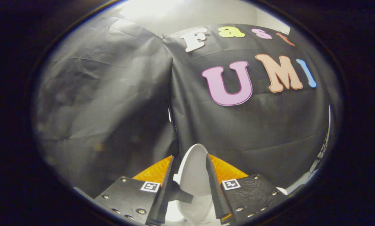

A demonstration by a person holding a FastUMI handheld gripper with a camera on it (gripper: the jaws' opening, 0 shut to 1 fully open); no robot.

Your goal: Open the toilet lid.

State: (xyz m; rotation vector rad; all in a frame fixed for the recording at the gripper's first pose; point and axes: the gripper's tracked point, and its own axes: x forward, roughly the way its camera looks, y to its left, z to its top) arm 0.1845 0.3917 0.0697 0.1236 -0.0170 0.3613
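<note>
The white toilet lid stands raised between my two fingers, its rounded tip reaching just past the fingertips. My gripper is closed in on the lid, and both fingers seem to press its faces. The left finger throws a dark shadow onto the lid. The lid's lower part and its hinge are hidden below the fingers.
Black cloth booth walls rise close ahead, meeting at a seam straight beyond the lid. A pale wall shows above the cloth. A white edge peeks out beside the right finger's mount.
</note>
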